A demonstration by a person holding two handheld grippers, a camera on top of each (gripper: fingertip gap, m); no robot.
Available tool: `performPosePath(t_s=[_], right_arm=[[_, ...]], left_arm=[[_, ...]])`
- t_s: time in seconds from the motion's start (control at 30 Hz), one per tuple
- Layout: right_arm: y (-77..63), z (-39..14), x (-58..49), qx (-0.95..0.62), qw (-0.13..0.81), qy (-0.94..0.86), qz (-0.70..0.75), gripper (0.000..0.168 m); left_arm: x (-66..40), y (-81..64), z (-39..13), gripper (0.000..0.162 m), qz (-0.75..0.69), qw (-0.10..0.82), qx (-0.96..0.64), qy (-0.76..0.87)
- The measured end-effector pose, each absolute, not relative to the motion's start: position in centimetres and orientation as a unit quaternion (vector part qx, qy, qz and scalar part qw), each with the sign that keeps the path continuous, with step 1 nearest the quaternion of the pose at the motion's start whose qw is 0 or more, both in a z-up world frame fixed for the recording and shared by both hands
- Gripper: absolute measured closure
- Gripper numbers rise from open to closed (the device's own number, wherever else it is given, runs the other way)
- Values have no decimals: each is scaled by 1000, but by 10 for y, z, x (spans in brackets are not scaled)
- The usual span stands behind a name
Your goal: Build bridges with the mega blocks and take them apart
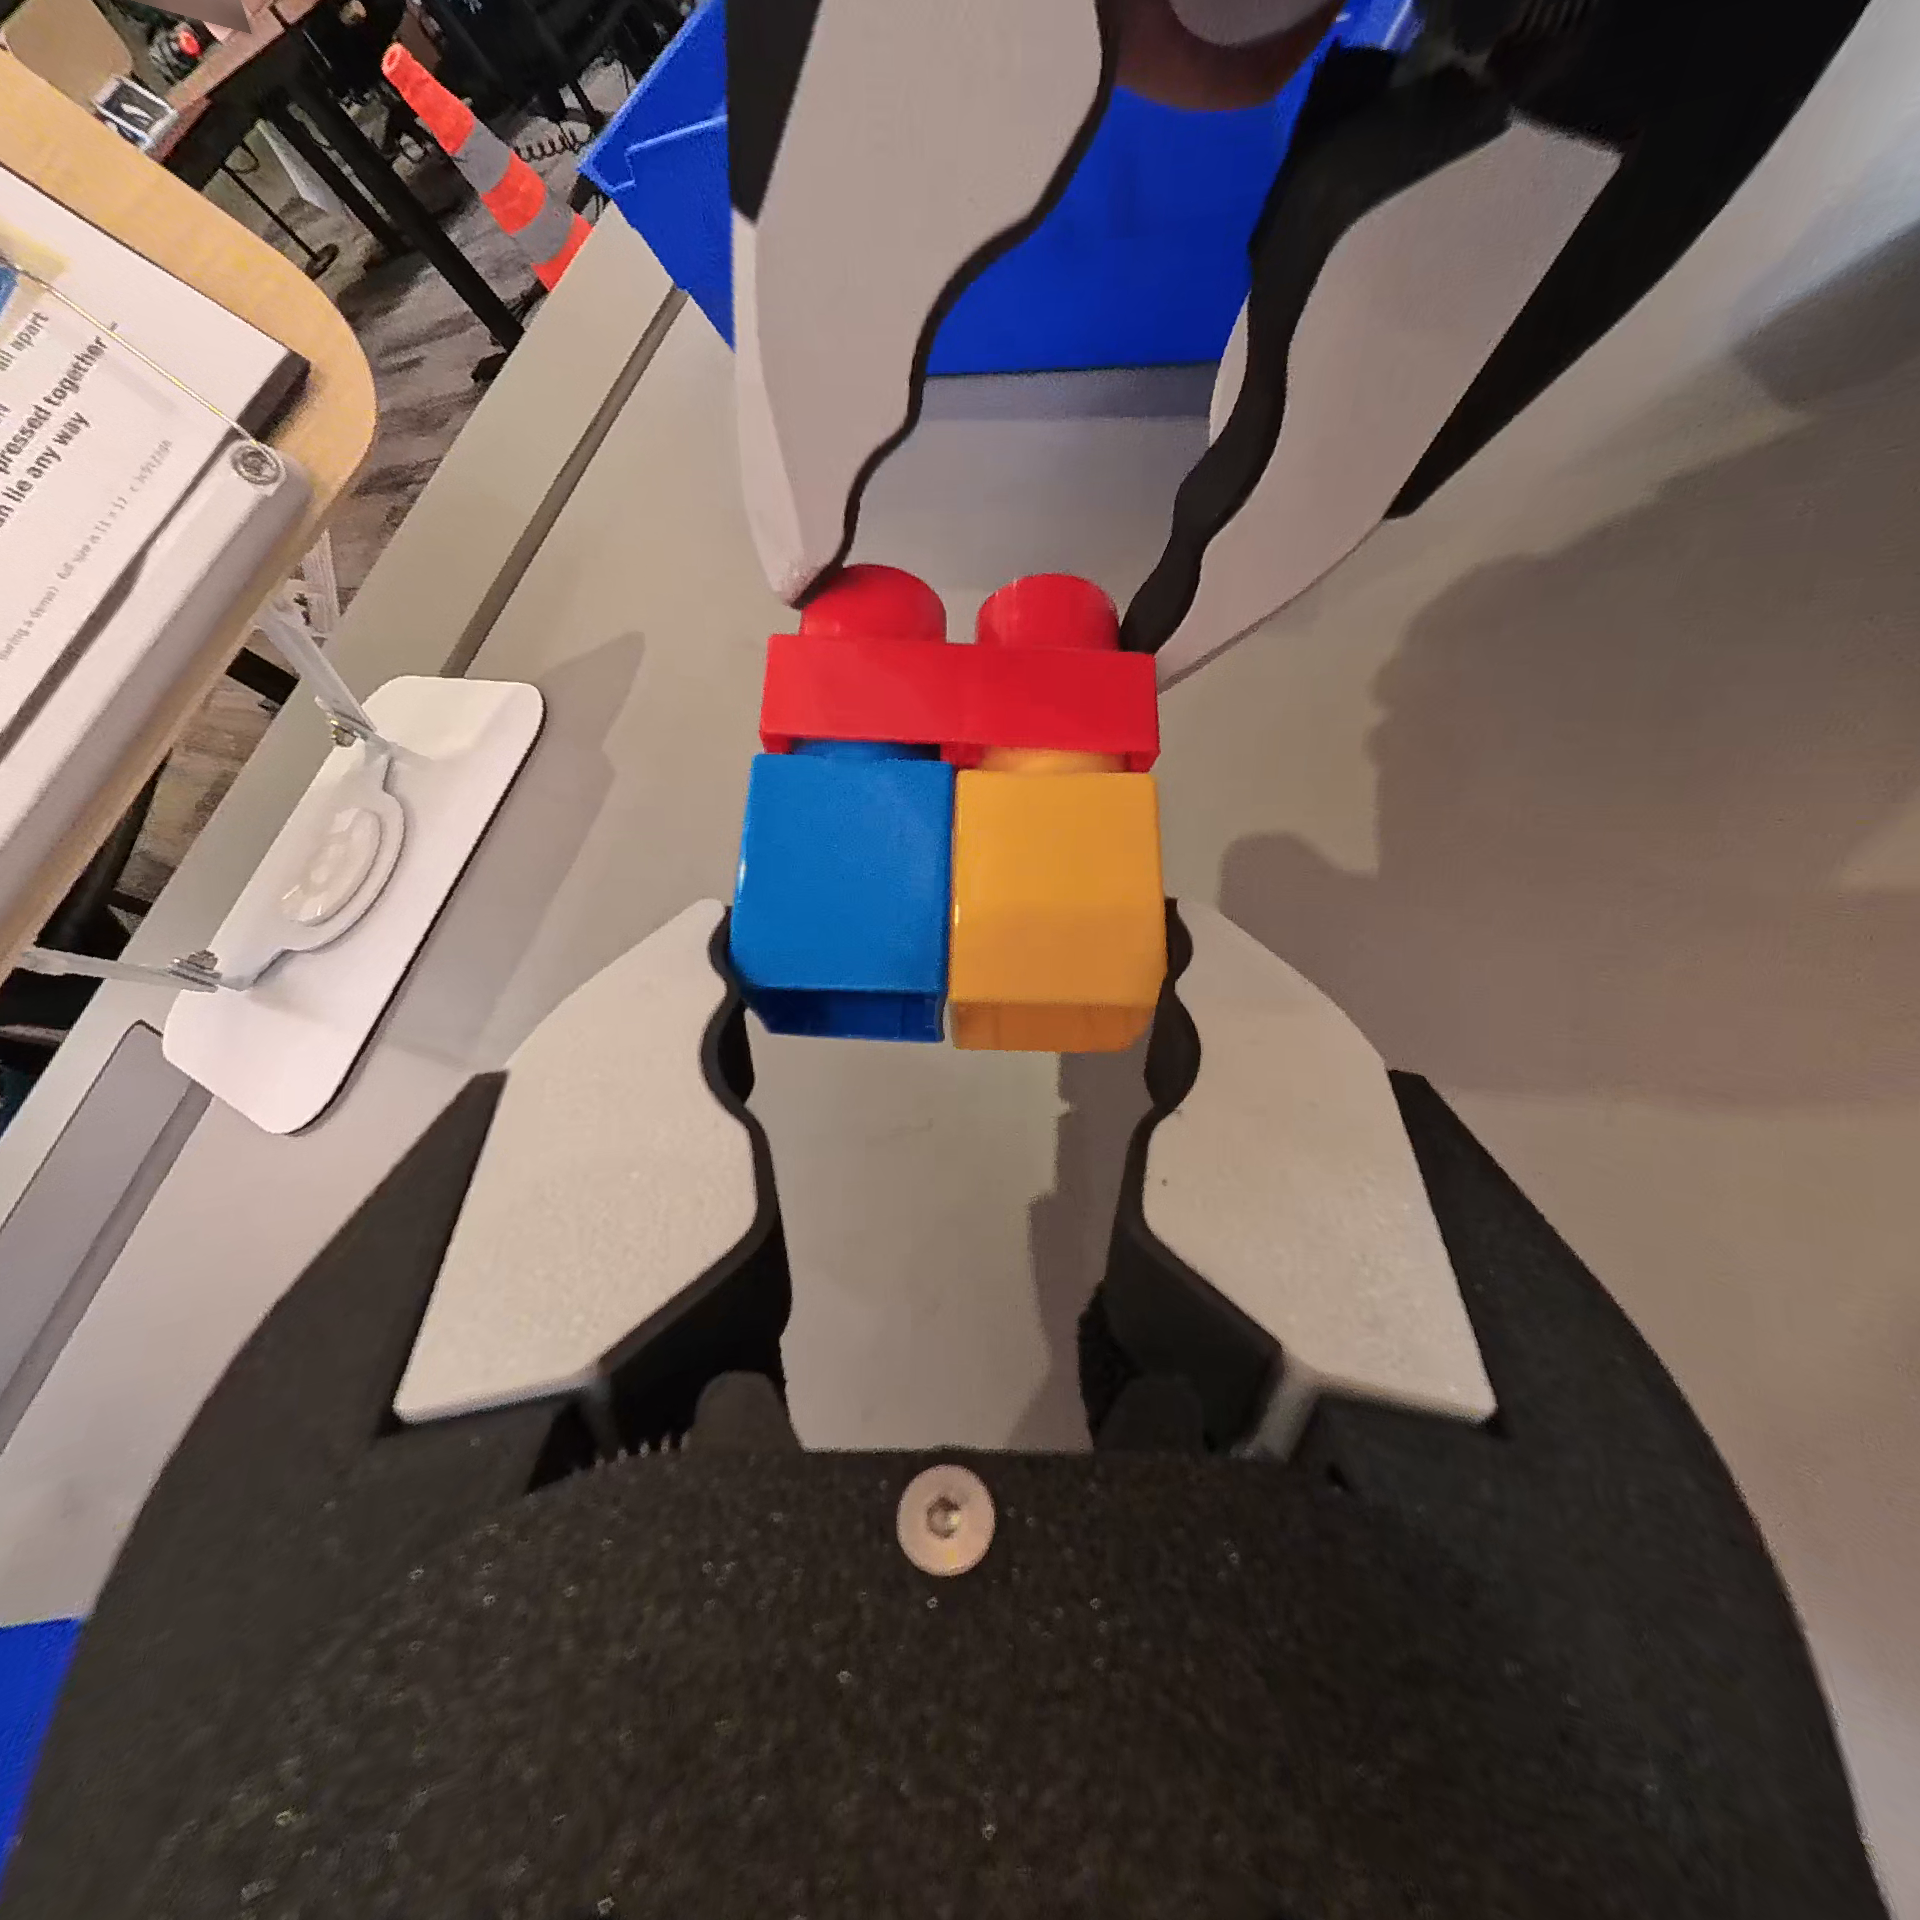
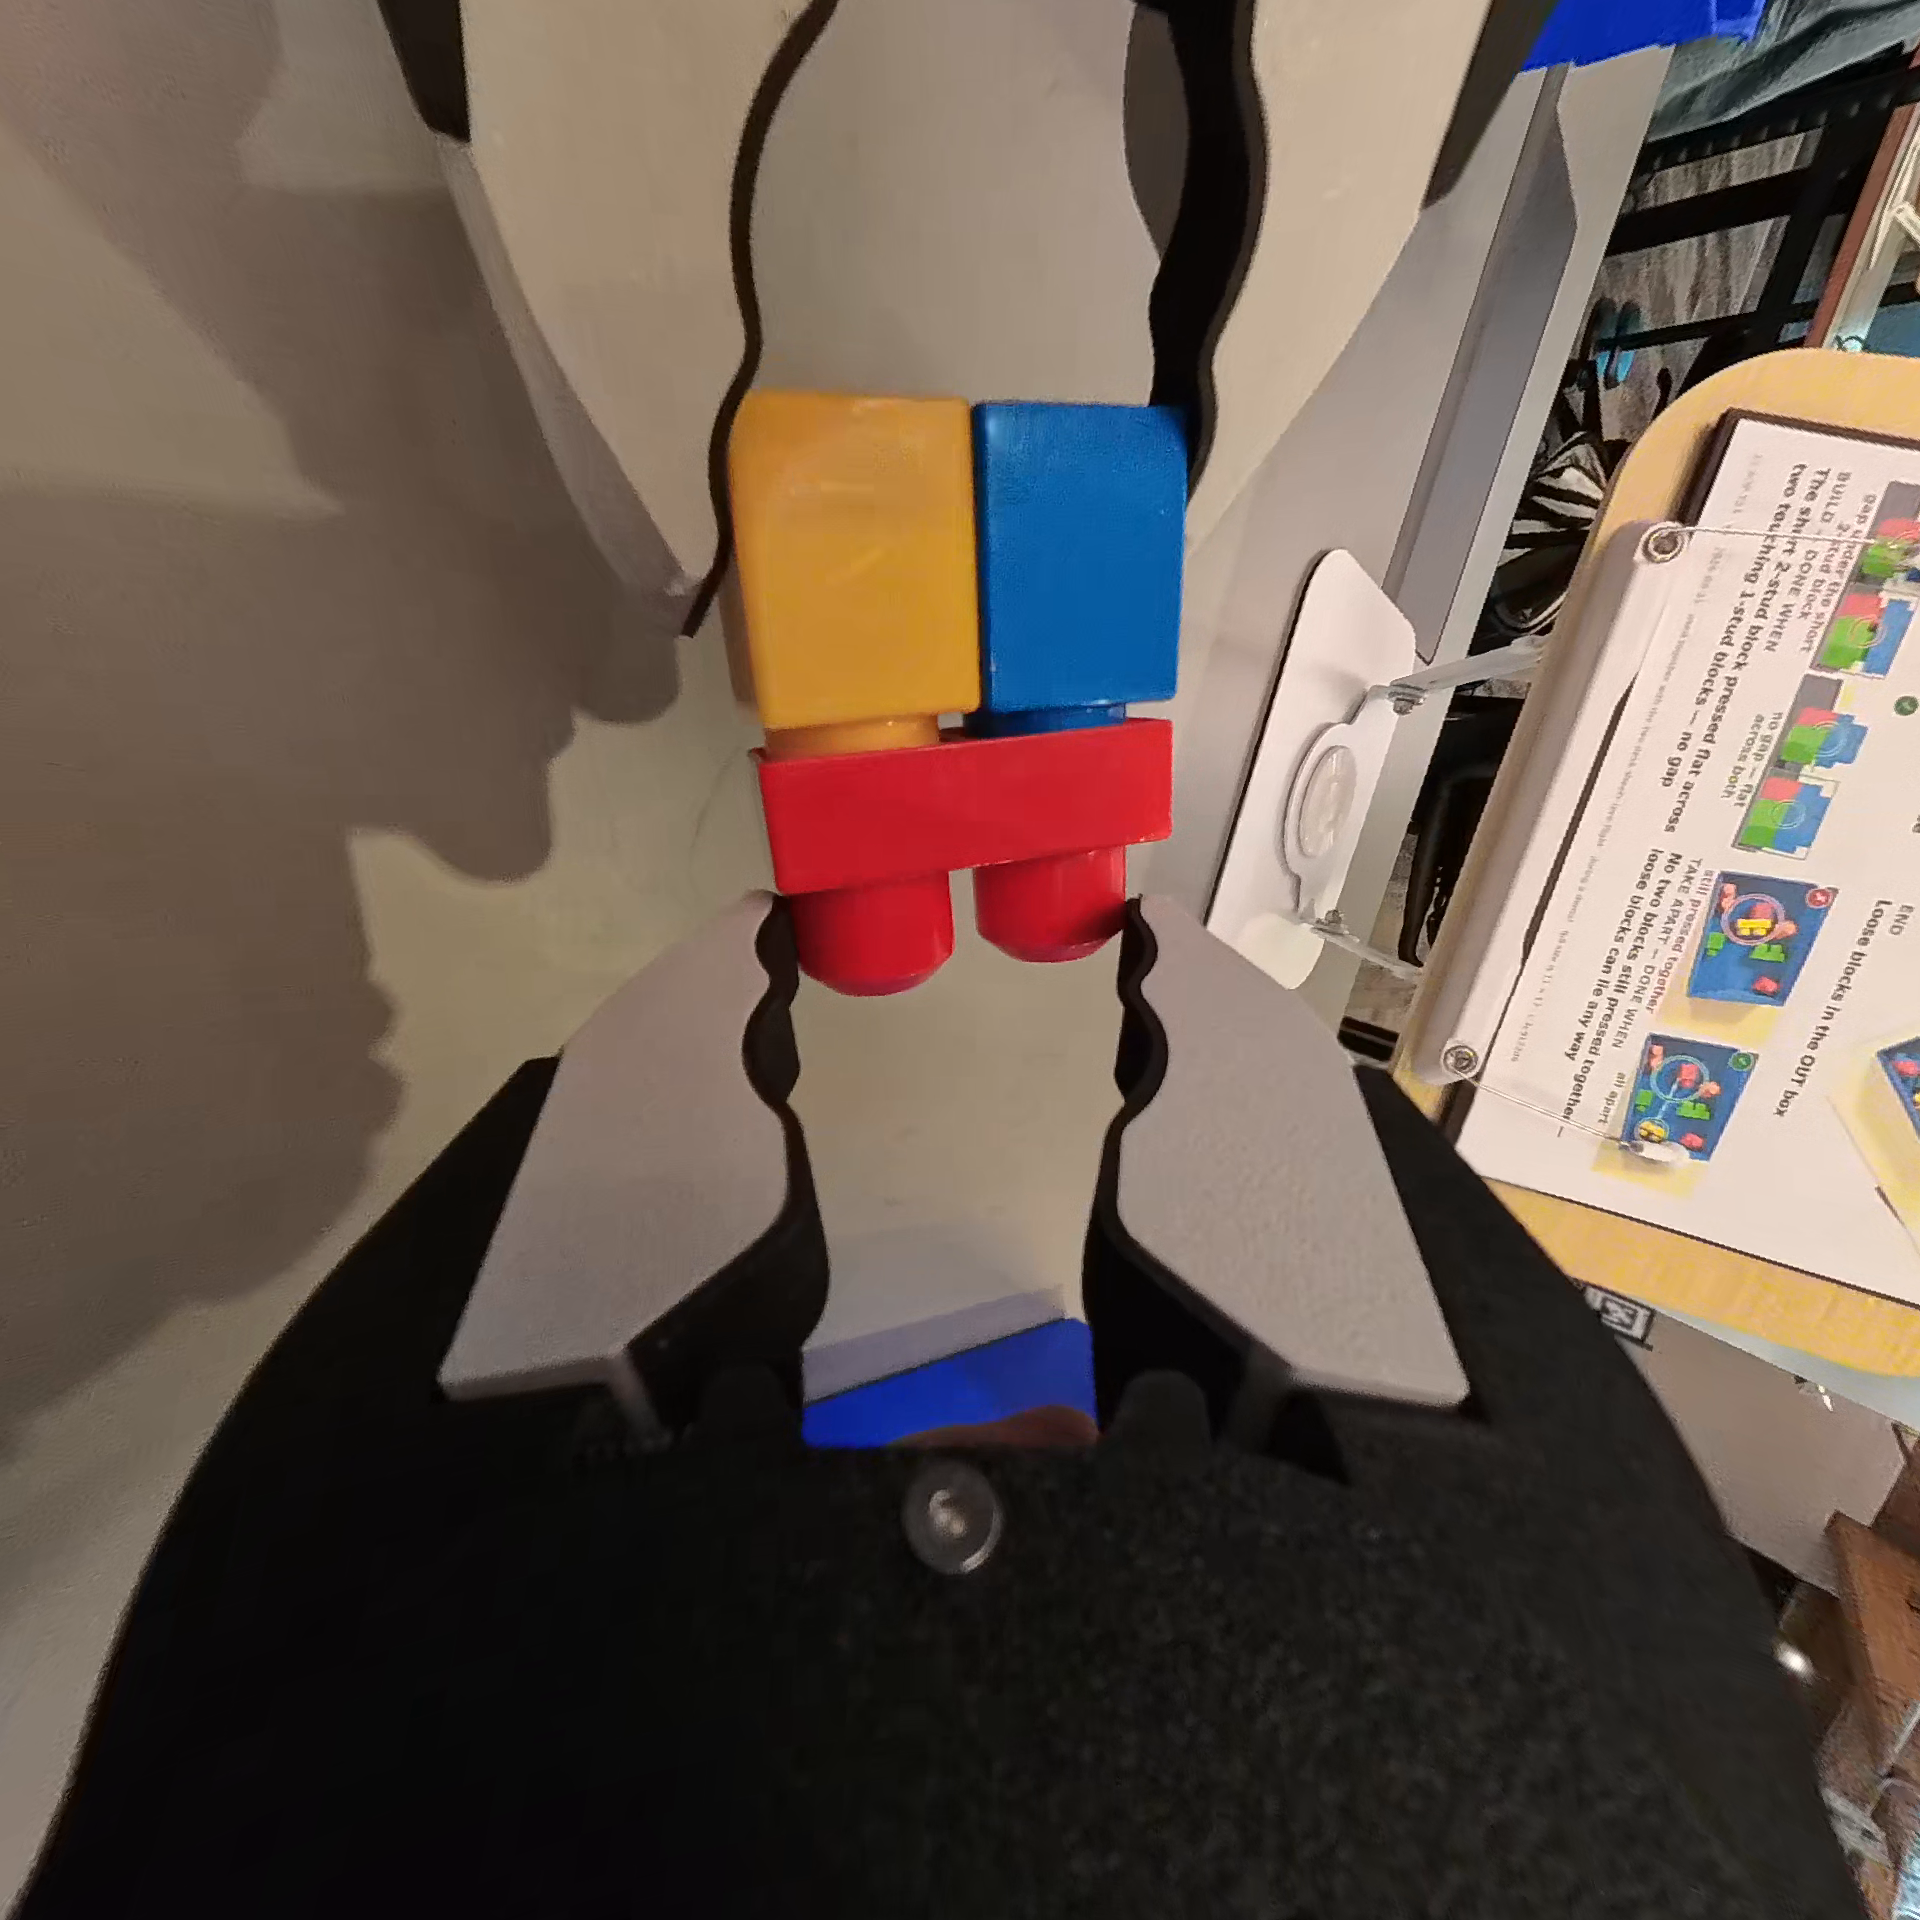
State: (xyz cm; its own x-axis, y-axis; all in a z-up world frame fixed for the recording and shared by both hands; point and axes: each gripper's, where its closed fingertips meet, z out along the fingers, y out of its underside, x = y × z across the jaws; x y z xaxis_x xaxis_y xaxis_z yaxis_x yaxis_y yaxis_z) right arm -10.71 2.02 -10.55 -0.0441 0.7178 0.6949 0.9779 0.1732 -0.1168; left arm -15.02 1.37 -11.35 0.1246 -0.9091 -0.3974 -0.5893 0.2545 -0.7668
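A red two-stud block (image 1: 956, 698) is pressed onto a blue block (image 1: 842, 883) and a yellow block (image 1: 1055, 894) that sit side by side. A narrow gap shows between the red block and the two under it. My left gripper (image 1: 948, 956) is shut on the blue and yellow pair from its two outer sides. My right gripper (image 1: 966, 603) comes from the opposite side, with its fingertips against the outer sides of the red studs. The right wrist view shows the same: the right gripper (image 2: 954, 920) on the red block (image 2: 966, 800), and the left gripper (image 2: 956, 499) around the yellow block (image 2: 852, 561) and the blue block (image 2: 1081, 551).
A grey table (image 1: 1558, 935) lies below the blocks. A blue bin (image 1: 1143, 260) stands behind the right gripper. A printed instruction sheet (image 2: 1714, 831) on a stand with a white base (image 1: 353, 883) is at the table's edge. An orange cone (image 1: 499, 177) stands on the floor beyond. There is about 5 cm between the tips of the two grippers. Both grippers' tips are roughly 35 cm from the white base (image 1: 353, 883).
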Motion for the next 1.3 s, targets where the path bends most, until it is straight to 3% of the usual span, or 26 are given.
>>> performPosePath(t_s=[0.3,0.43,0.53,0.6,0.67,0.73,0.97,1.3], right_arm=[[15,-100,-108,-622,361,-678,-148,107],[18,-86,-83,-721,408,-558,-41,100],[4,-68,-99,-770,432,-384,269,98],[-3,-38,-113,-688,429,-237,535,98],[-4,-21,-114,-563,358,-118,736,90],[-1,-22,-121,-466,295,-60,832,85],[-35,5,-182,-320,159,-138,924,71],[-29,11,-185,-305,147,-141,930,73]], left_arm=[[-153,9,-110,87,-192,473,-577,638],[-162,6,-92,88,-225,487,-571,621],[-172,2,-72,88,-268,497,-564,603],[-177,-4,-54,88,-296,509,-549,593],[-180,-14,-38,88,-324,518,-531,588],[-181,-25,-25,88,-349,523,-512,586],[-175,-41,-18,88,-365,526,-485,595],[-177,-39,-23,88,-354,532,-482,598]])
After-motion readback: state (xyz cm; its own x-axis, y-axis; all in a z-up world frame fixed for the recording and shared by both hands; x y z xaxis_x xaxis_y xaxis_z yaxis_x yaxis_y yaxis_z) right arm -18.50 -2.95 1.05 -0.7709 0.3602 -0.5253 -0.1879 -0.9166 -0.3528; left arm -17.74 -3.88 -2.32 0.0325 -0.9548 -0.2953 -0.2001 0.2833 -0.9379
